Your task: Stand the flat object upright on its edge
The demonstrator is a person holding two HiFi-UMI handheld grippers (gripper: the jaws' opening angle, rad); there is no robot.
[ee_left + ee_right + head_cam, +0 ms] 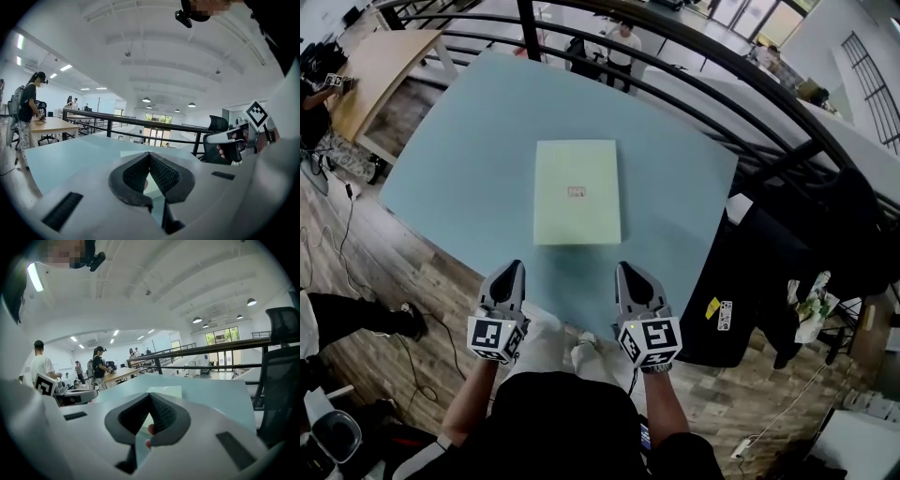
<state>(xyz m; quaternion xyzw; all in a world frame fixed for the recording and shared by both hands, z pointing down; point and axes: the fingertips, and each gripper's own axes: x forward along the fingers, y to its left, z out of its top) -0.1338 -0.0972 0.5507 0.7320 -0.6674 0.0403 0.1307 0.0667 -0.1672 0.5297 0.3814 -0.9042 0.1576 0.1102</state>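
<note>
A pale green flat rectangular board (pixel 577 191) lies flat in the middle of the light blue table (pixel 469 169), a small red mark at its centre. My left gripper (pixel 511 272) hovers at the table's near edge, short of the board's near left corner, shut with nothing in it. To its right my right gripper (pixel 625 272) is level with it, below the board's near right corner, also shut and empty. In the left gripper view the board (pixel 133 153) shows just past the touching jaw tips (pixel 149 153). The right gripper view shows the board (pixel 164 391) beyond its closed tips (pixel 150 394).
A black metal railing (pixel 675 80) runs along the table's far and right sides. A black office chair (pixel 769 272) stands at the right edge. A wooden table (pixel 380 66) with people at it is off to the far left. Cables lie on the wooden floor (pixel 356 272).
</note>
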